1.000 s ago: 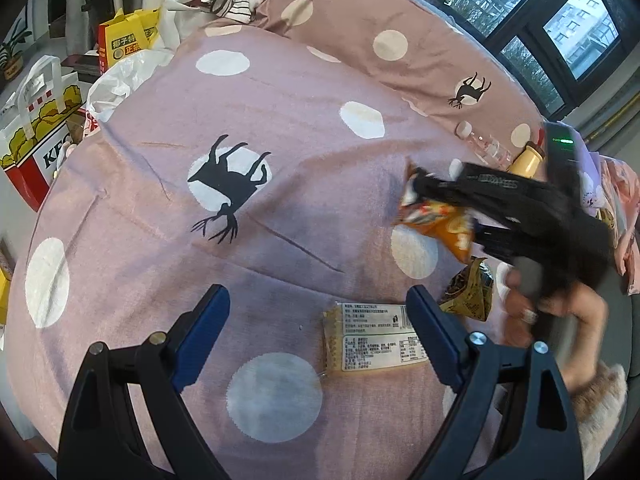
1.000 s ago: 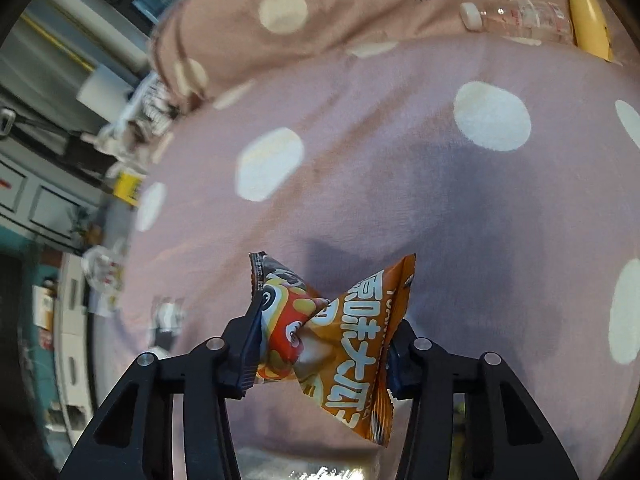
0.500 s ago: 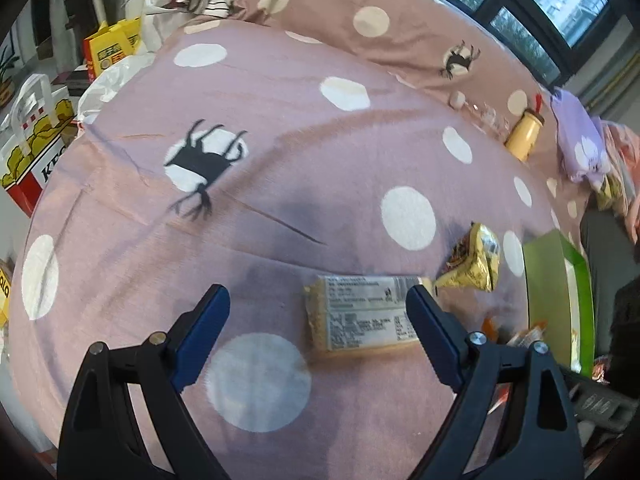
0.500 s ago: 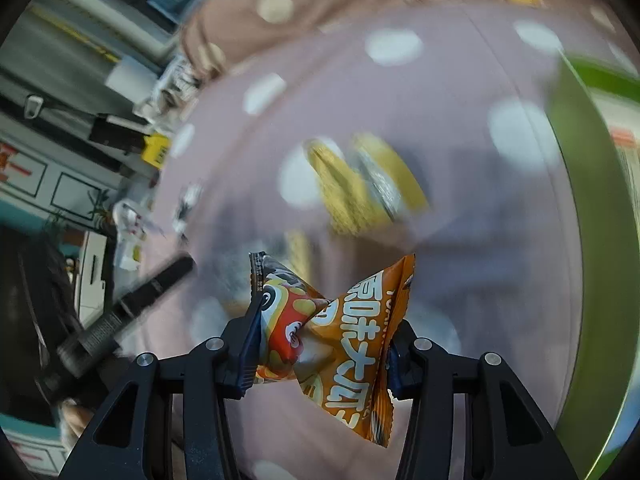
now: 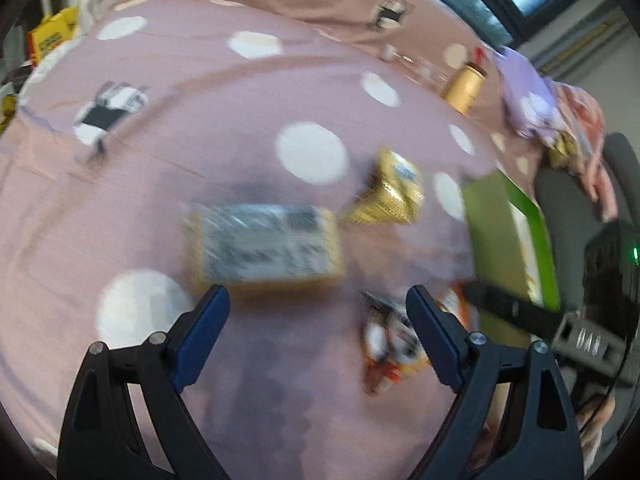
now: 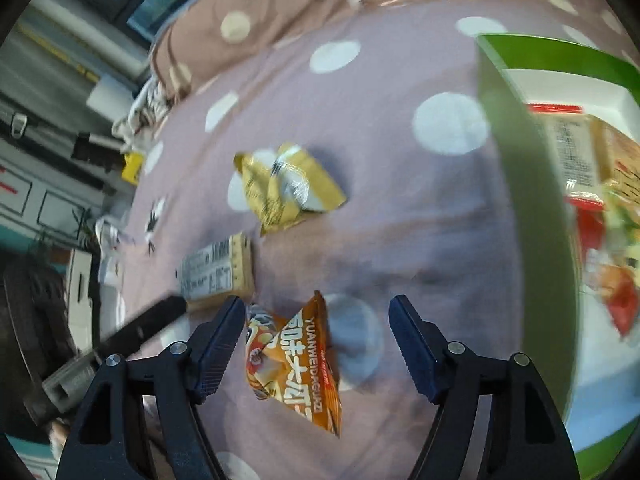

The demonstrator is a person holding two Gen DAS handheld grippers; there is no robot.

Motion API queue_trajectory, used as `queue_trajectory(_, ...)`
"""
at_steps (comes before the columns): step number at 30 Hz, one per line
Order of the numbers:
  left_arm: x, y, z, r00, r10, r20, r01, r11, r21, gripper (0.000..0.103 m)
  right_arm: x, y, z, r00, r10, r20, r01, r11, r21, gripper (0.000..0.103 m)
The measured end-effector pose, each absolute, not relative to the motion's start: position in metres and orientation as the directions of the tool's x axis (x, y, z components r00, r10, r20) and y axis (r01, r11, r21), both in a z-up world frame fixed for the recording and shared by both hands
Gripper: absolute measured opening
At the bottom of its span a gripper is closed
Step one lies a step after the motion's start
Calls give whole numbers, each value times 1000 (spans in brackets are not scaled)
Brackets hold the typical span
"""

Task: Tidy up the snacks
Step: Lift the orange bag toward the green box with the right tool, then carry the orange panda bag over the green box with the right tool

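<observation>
My right gripper point(image 6: 316, 308) hovers over the pink dotted bedspread, its jaws opening. The orange snack packet point(image 6: 296, 364) sits loose between them, close to the left pad and well clear of the right one; it also shows as a blurred orange packet point(image 5: 390, 344). My left gripper point(image 5: 316, 294) is open just above a rectangular yellow pack point(image 5: 264, 248) with a white label, nothing between its fingers. A gold packet point(image 6: 288, 184) lies beyond. The green box point(image 6: 528, 200) to the right holds several red and white packets.
A yellow bottle point(image 5: 466, 88) and a clear bottle point(image 5: 416, 64) lie at the far side by the pillow. A purple cloth point(image 5: 528, 100) lies at the far right. A yellow box point(image 5: 52, 34) stands past the bed's left edge.
The right gripper carried the orange packet across the bed to beside the green box, then its jaws spread and let it go. The left gripper moved in closer over the rectangular pack.
</observation>
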State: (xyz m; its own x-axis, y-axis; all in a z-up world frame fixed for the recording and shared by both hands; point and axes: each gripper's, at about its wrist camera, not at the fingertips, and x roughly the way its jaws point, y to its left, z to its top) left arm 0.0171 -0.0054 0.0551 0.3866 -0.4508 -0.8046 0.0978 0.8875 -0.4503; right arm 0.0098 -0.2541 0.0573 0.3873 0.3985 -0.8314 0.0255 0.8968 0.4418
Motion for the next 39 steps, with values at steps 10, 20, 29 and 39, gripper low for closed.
queue_trajectory(10, -5, -52, 40, 271, -584, -765, 141, 810, -569, 90, 2, -260, 61, 373, 496, -784, -39, 853, 521, 64)
queue_trajectory(20, -1, -72, 25, 210, -608, -765, 135, 793, -593, 88, 2, -257, 45, 313, 522, -793, -19, 838, 545, 43)
queue_trajectory(29, 1, -84, 35, 247, -586, -772, 179, 810, -558, 72, 2, -265, 44, 329, 520, -788, -3, 835, 550, 36)
queue_trajectory(39, -5, -117, 81, 371, -548, -750, 318, 834, -452, 70, -11, -292, 86, 468, 522, -714, -42, 819, 572, 36)
